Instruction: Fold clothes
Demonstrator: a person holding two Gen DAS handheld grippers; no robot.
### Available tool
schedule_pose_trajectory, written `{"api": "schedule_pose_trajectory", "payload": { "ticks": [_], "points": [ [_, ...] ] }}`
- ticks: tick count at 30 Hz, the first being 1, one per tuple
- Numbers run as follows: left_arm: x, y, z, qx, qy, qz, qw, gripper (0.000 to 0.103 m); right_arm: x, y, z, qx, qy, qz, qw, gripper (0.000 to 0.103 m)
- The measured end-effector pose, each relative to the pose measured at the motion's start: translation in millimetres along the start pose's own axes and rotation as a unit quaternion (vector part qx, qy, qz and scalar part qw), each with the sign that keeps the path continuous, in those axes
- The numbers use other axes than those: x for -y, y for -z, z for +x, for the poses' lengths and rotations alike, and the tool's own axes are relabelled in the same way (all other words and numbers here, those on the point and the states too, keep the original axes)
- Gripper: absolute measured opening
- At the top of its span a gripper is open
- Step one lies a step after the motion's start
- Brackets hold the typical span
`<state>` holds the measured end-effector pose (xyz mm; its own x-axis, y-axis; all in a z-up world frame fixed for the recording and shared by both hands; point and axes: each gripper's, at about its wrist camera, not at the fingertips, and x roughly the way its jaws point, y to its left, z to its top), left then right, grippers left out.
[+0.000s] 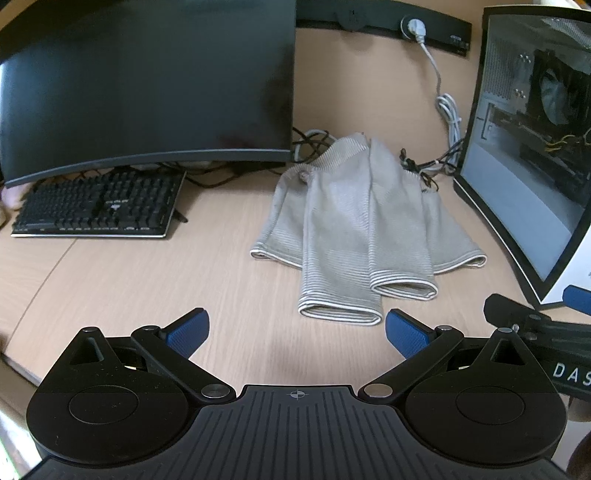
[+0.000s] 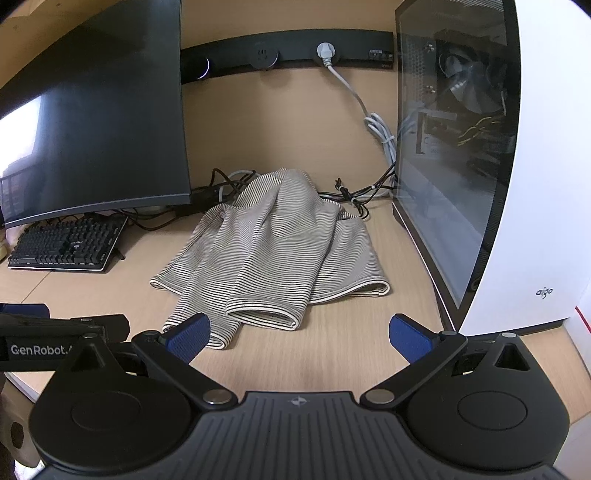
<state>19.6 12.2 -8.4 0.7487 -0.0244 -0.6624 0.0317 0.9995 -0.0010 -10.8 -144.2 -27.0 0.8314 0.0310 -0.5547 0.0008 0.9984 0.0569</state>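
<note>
A grey striped knit garment (image 1: 354, 221) lies on the wooden desk (image 1: 147, 280), its two sleeves folded forward over the body with cream cuffs toward me. It also shows in the right wrist view (image 2: 273, 251). My left gripper (image 1: 295, 330) is open and empty, hovering just in front of the nearest cuff. My right gripper (image 2: 299, 334) is open and empty, in front of the garment's near edge; its left pad (image 2: 188, 338) overlaps the lower cuff in view. The right gripper's body appears at the right edge of the left wrist view (image 1: 535, 325).
A black monitor (image 1: 147, 88) and a black keyboard (image 1: 99, 205) stand at the left. A white PC case (image 2: 498, 166) with a glass side stands at the right. Cables (image 1: 428, 166) and a power strip (image 1: 384, 22) lie behind the garment.
</note>
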Motion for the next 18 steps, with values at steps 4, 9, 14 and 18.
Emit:
{"api": "schedule_pose_trajectory", "payload": {
  "ticks": [4,9,14,18],
  "points": [
    [-6.2,-4.5,11.7,-0.012,0.009,0.001,0.9999,0.103,2.7,-6.7,6.6,-0.001,0.004,0.012,1.0,0.103],
    [-21.6,-14.8,33.5,-0.031,0.028,-0.006,0.9991,0.103,12.9,-19.7,18.5,0.0,-0.002,0.062,0.998,0.103],
    [-38.3,-32.9,64.6,-0.056,0.083,-0.014,0.9949,0.103,7.2,-28.1,32.3,-0.003,0.012,0.085,0.996,0.103],
    [-47.5,-48.6,92.7,-0.071,0.126,-0.006,0.9895,0.103,-1.4,-29.1,44.9,-0.018,0.027,0.102,0.994,0.103]
  ]
}}
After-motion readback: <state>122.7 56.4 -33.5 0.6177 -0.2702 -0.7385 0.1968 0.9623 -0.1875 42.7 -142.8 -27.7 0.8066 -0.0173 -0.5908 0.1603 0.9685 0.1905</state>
